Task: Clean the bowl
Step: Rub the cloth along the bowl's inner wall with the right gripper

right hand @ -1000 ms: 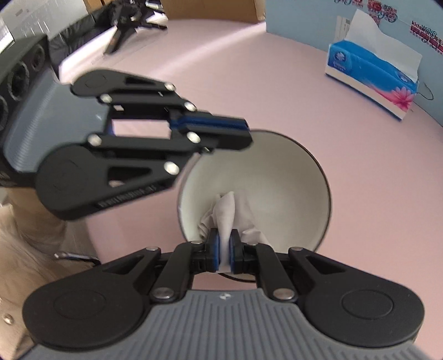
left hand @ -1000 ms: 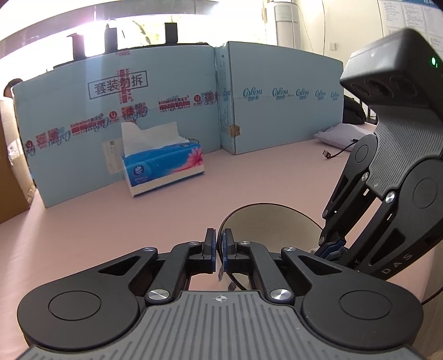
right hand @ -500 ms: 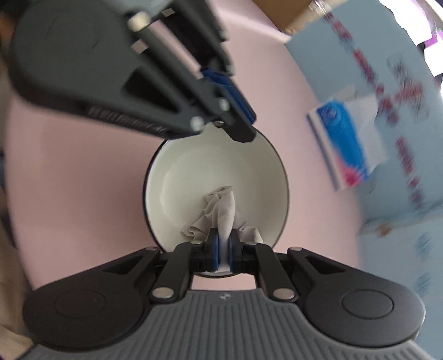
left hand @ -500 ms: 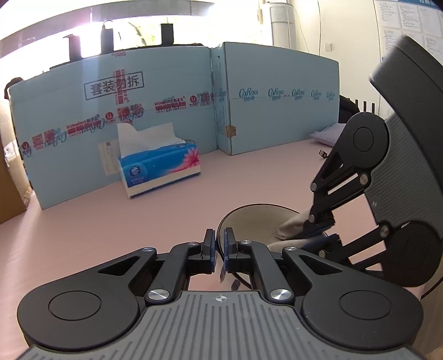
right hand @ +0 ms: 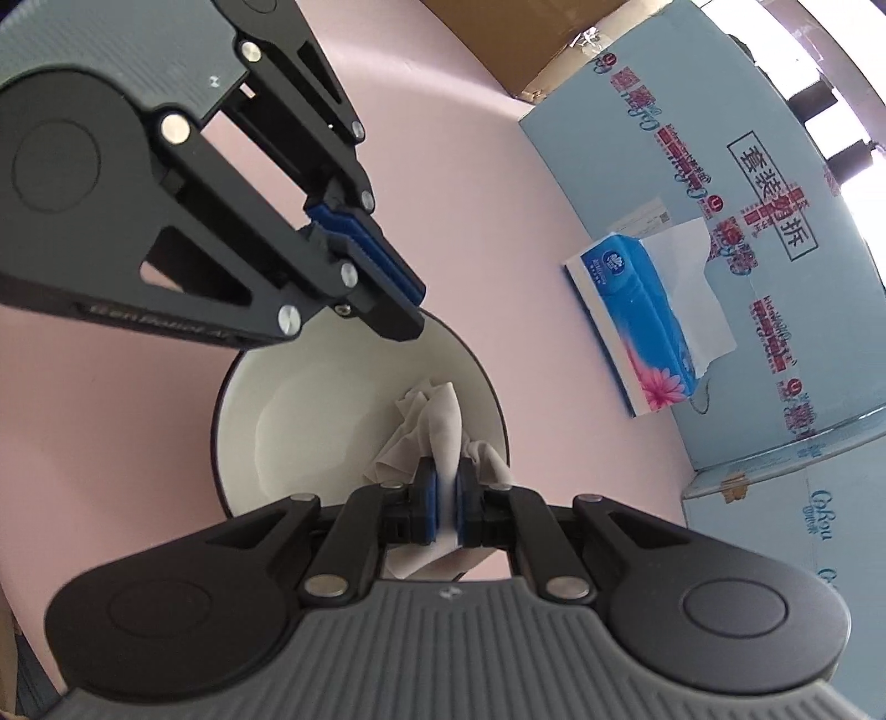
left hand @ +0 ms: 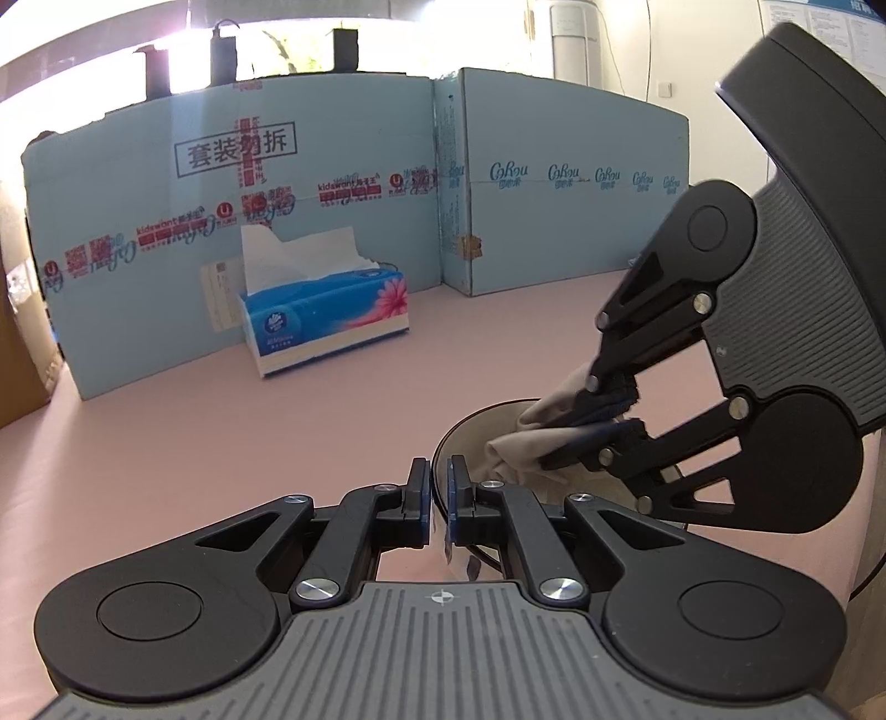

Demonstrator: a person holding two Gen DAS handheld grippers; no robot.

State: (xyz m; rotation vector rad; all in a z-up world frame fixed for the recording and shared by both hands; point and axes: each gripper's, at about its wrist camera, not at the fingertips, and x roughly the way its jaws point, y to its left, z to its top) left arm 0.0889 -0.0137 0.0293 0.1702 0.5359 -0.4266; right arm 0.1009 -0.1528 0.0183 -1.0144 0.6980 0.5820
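Note:
A white bowl [right hand: 310, 410] with a dark rim sits on the pink table; it also shows in the left wrist view [left hand: 476, 426]. My left gripper [left hand: 438, 487] is shut on the bowl's rim; in the right wrist view [right hand: 407, 315] it pinches the far edge. My right gripper [right hand: 446, 493] is shut on a crumpled white tissue [right hand: 437, 426] and presses it against the bowl's inner right wall. In the left wrist view the right gripper [left hand: 603, 421] reaches into the bowl with the tissue [left hand: 526, 437].
A blue tissue box [left hand: 326, 321] stands on the pink table [left hand: 221, 443] before a light blue cardboard wall [left hand: 332, 166]; it also shows in the right wrist view [right hand: 642, 327]. A brown carton [right hand: 531, 44] lies beyond.
My right gripper has turned and swept the tissue round the inside of the bowl towards its right wall. My left gripper has kept its hold on the rim.

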